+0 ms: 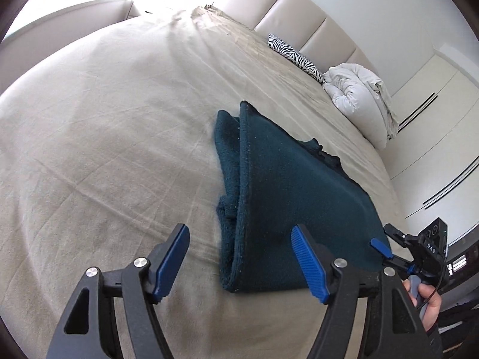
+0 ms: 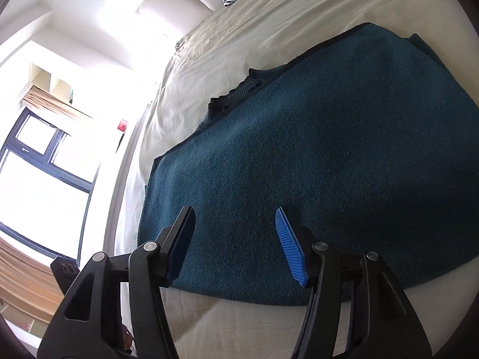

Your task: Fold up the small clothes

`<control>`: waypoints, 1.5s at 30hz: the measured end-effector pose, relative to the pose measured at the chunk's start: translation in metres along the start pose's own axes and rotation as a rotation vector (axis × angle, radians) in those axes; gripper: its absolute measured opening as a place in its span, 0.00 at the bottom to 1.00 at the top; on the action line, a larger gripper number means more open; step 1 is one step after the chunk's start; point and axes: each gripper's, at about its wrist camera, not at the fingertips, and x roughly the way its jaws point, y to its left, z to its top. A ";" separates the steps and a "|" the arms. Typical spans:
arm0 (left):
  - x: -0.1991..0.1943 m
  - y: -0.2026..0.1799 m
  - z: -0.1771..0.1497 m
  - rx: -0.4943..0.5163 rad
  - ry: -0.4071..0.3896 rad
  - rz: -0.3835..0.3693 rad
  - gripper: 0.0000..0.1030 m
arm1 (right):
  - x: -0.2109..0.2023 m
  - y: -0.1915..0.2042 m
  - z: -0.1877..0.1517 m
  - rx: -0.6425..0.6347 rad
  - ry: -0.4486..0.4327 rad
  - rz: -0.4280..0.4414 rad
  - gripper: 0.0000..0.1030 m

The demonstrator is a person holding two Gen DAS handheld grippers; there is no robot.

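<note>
A dark teal fleece garment (image 1: 287, 191) lies folded on the beige bed sheet (image 1: 98, 137). My left gripper (image 1: 239, 257) is open and empty, just above the garment's near folded edge. The garment fills the right wrist view (image 2: 314, 155), lying flat with a darker collar part (image 2: 239, 89) sticking out at its far side. My right gripper (image 2: 236, 233) is open and empty, hovering over the garment's near edge. The right gripper also shows in the left wrist view (image 1: 386, 248) at the garment's right corner, held by a hand.
A zebra-print pillow (image 1: 296, 56) and a bundled white duvet (image 1: 359, 95) lie at the padded headboard (image 1: 299, 15). White wardrobe doors (image 1: 434, 137) stand to the right. A window (image 2: 36, 161) and the bed's edge are at the left of the right wrist view.
</note>
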 end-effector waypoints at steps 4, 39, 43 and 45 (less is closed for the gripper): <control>0.023 0.016 0.015 -0.090 0.079 -0.048 0.70 | 0.008 0.014 0.001 0.001 0.040 0.063 0.54; 0.072 0.050 0.039 -0.239 0.297 -0.317 0.17 | 0.144 0.087 0.022 0.023 0.359 0.210 0.54; 0.066 0.050 0.040 -0.238 0.273 -0.317 0.14 | 0.153 0.088 0.023 0.020 0.370 0.204 0.54; 0.062 0.048 0.040 -0.226 0.260 -0.308 0.14 | 0.152 0.090 0.024 0.014 0.373 0.201 0.54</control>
